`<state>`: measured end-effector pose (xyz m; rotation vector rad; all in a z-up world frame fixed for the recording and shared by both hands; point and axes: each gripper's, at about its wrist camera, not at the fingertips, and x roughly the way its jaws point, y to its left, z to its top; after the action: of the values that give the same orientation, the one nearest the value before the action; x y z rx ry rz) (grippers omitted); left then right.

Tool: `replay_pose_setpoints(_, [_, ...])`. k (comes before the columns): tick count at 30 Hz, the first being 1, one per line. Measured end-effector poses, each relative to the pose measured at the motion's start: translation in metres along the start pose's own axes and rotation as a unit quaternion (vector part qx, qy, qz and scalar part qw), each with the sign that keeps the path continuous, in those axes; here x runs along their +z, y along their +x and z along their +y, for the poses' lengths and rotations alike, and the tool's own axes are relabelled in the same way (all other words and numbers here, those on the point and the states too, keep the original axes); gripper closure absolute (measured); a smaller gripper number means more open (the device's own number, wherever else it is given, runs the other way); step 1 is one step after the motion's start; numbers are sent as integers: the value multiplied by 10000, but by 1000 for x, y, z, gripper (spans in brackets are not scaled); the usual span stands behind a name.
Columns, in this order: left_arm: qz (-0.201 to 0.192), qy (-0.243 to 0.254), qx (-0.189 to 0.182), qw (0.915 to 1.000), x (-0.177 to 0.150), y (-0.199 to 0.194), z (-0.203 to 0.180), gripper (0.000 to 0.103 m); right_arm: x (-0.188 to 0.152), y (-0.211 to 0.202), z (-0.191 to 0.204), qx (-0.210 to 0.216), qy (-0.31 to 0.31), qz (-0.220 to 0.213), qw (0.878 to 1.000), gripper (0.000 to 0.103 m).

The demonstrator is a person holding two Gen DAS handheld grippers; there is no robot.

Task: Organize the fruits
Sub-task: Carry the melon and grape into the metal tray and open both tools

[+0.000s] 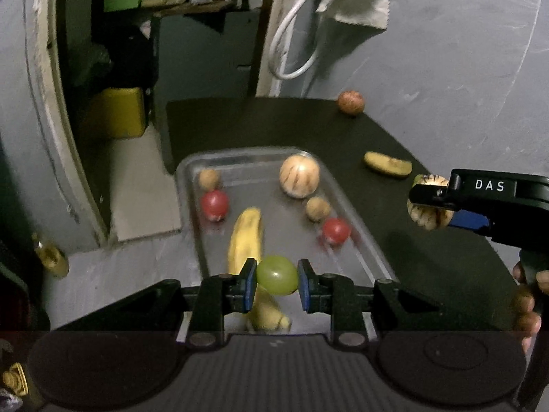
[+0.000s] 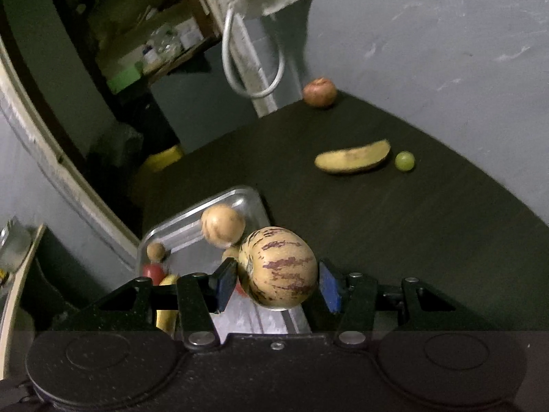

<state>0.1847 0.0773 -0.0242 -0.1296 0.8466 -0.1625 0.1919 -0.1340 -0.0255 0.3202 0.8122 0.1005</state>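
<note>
My left gripper (image 1: 277,279) is shut on a green grape (image 1: 277,275) and holds it above the near end of a metal tray (image 1: 346,189). The tray holds a yellow banana (image 1: 245,237), a striped pale melon (image 1: 299,176), two red tomatoes (image 1: 214,204) and two small brown fruits (image 1: 317,208). My right gripper (image 2: 278,283) is shut on a second striped melon (image 2: 278,267), held above the tray's right edge (image 2: 255,199); it also shows at the right of the left wrist view (image 1: 427,206).
On the dark table (image 2: 411,226) lie a banana (image 2: 353,158), a green grape (image 2: 404,161) and a reddish apple (image 2: 319,92) near the grey wall. A white cable loop (image 2: 254,68) hangs at the back. The table's left edge drops to the floor.
</note>
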Motion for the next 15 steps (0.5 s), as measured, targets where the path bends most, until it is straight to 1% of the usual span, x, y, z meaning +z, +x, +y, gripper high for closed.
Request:
replay_pose_setpoints(9, [443,-184,-136,9988,-32,1,19,76,-31,9,15,52,-472,428,9980,50])
replay_pose_setpoints(15, [549,-186,-179,9982,-41,3,20,76,-46,14,20,94,-715,711,9949,50])
